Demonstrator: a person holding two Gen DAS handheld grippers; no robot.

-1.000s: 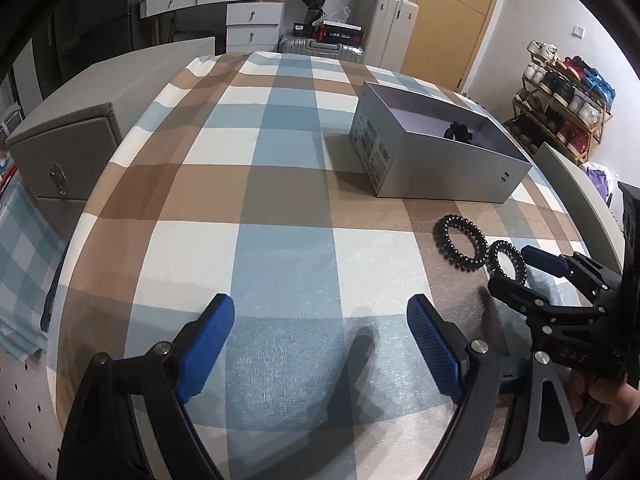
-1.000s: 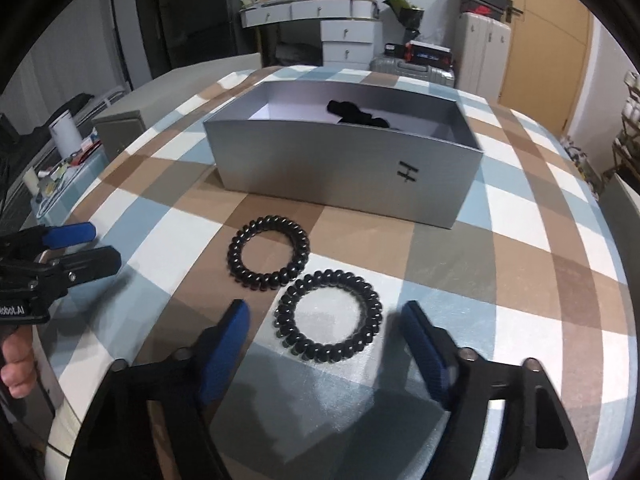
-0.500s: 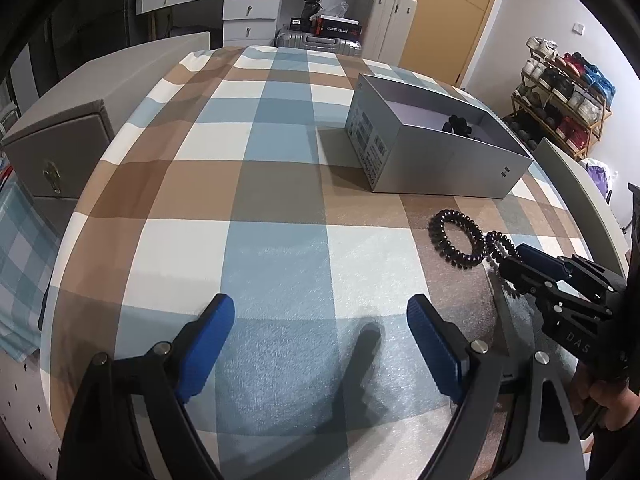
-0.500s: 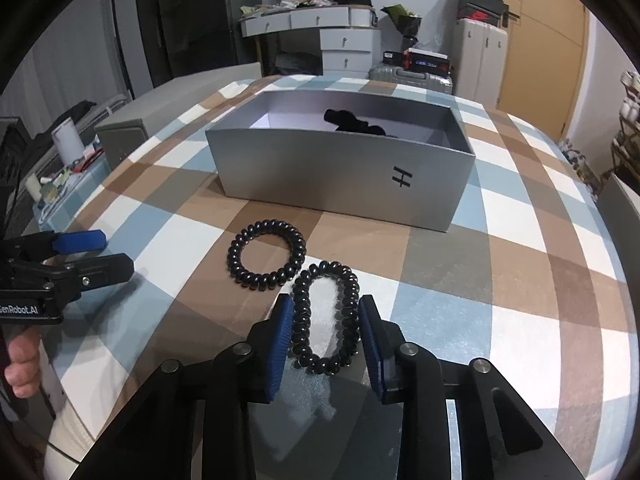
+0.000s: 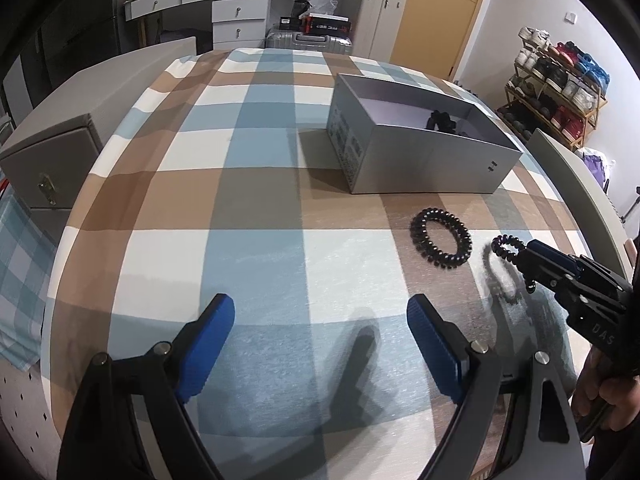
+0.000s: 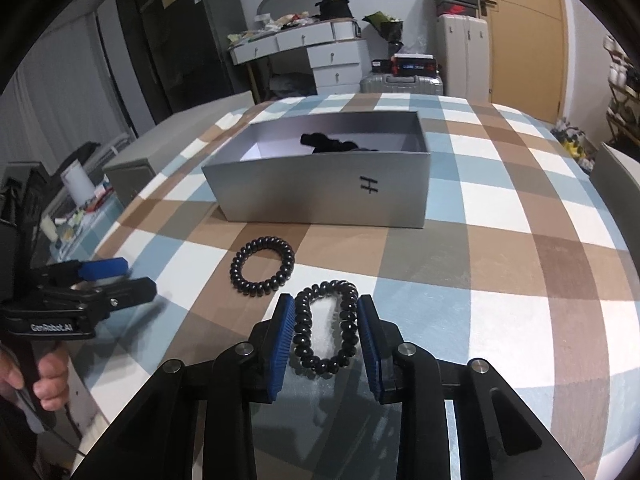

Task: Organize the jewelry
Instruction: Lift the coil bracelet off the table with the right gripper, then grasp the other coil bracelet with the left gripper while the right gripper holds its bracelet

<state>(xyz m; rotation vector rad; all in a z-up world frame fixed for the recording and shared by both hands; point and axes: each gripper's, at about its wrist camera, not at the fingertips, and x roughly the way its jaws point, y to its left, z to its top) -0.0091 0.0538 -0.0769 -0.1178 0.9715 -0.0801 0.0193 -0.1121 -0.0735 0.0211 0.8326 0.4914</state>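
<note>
My right gripper point(image 6: 325, 312) is shut on a black spiral coil bracelet point(image 6: 308, 320), squeezed into an oval between the blue pads and raised a little off the checked cloth. From the left wrist view this held bracelet point(image 5: 505, 246) sticks out of the right gripper point(image 5: 524, 260). A second black coil bracelet point(image 6: 262, 267) point(image 5: 440, 237) lies flat on the cloth just left of it. Behind stands an open silver box point(image 6: 320, 196) point(image 5: 420, 164) with dark pieces point(image 6: 328, 143) inside. My left gripper point(image 5: 320, 320) hangs open over bare cloth, nothing between its fingers.
The round table's checked cloth point(image 5: 240, 200) drops off at the near and left edges. A grey cabinet point(image 5: 52, 160) stands left of the table, a chair back point(image 5: 576, 184) on the right. The left gripper point(image 6: 120, 276) and a hand point(image 6: 44, 380) show at the left of the right wrist view.
My right gripper went from open around the nearer bracelet to shut on it, squeezing it into an oval, then lifted it slightly. The left gripper stayed open and nearly still.
</note>
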